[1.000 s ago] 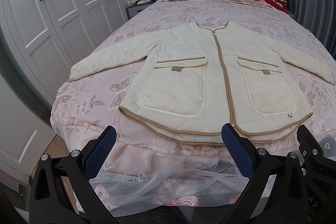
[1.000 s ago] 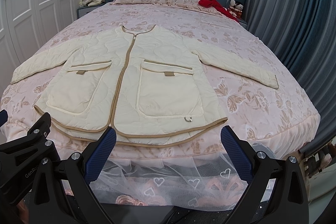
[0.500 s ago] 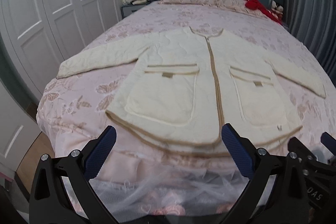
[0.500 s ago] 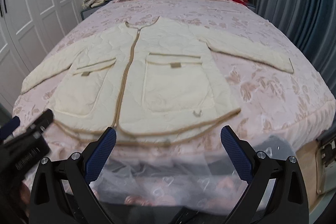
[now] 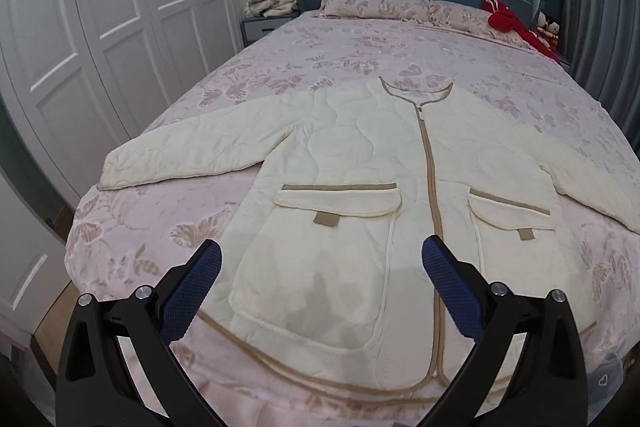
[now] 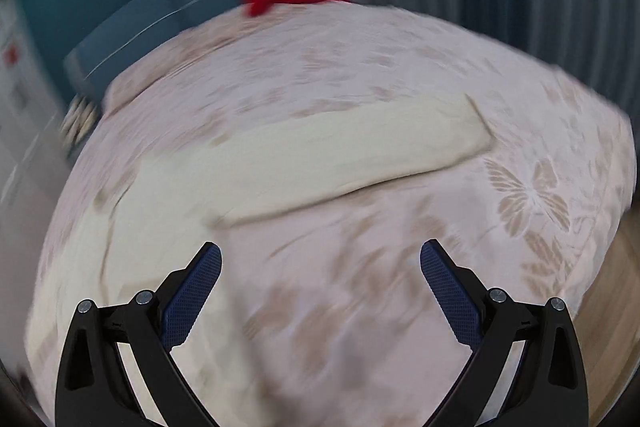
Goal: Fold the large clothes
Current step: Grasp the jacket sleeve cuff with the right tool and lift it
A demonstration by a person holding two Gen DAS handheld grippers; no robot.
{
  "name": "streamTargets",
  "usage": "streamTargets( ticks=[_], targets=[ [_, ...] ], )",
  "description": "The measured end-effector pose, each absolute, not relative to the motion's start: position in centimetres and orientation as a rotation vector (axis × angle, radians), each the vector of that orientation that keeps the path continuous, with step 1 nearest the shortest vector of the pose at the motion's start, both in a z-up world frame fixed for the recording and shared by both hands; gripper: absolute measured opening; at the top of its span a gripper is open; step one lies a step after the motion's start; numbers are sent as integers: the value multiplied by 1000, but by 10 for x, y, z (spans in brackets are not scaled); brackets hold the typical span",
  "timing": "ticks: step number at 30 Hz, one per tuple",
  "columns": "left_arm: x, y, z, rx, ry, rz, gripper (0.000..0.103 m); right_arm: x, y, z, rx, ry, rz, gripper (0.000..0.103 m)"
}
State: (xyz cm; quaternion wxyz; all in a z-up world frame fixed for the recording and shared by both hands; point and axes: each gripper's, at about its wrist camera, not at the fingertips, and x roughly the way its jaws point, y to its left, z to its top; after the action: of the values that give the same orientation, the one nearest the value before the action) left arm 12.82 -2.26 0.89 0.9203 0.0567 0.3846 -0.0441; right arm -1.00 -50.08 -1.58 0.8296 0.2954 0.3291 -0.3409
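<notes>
a: we see the cream quilted jacket (image 5: 360, 163) flat on the pink bed (image 5: 340, 43), front up, zipped, both sleeves spread out to the sides, hem toward us. nothing folded yet

b: grippers? we have the left gripper (image 5: 320, 267) with pads wide apart, holding nothing, hovering over the pocket (image 5: 320, 255) on that side, near the hem

a: right gripper (image 6: 320, 267) same, fingers spread, empty. that view is motion blurred but we can make out the right-side sleeve (image 6: 360, 151) ahead of it, cuff pointing toward the curtain side, bare bedspread under the pads

b: handling, our guess: padded and soft, light for its size, floppy, won't hold shape when lifted. quilting is thick so a pinch should bite well, not slippery, nothing fragible

a: *fragile. bulk means folds spring back, we'd press them down

b: where do we grab? we'd say cuff end of each sleeve first, fold inward across the chest. the tan binding (image 5: 280, 367) along the hem is a firmer edge for the later lengthwise fold

a: risk is pinching the bedspread with the sleeve, same soft stuff right under it

b: agreed, we take the cuff edge shallow
</notes>
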Motion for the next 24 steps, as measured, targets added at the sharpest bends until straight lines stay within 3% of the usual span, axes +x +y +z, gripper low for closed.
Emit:
streamTargets(
  ticks=[7,14,20,22,24],
  targets=[
    [162,-43,-15,137,834,-112,98,-11,-629,-57,771,660,-907,98],
    [192,-56,-37,141,891,-84,98,-2,-697,-99,846,658,-1000,96],
    [208,-55,-52,156,917,-63,98,9,-711,-118,945,656,-986,46],
    [212,-52,-55,148,925,-59,98,21,-708,-110,911,654,-966,21],
    [216,-49,-57,137,933,-56,98,34,-699,-93,870,628,-934,13]
  ],
)
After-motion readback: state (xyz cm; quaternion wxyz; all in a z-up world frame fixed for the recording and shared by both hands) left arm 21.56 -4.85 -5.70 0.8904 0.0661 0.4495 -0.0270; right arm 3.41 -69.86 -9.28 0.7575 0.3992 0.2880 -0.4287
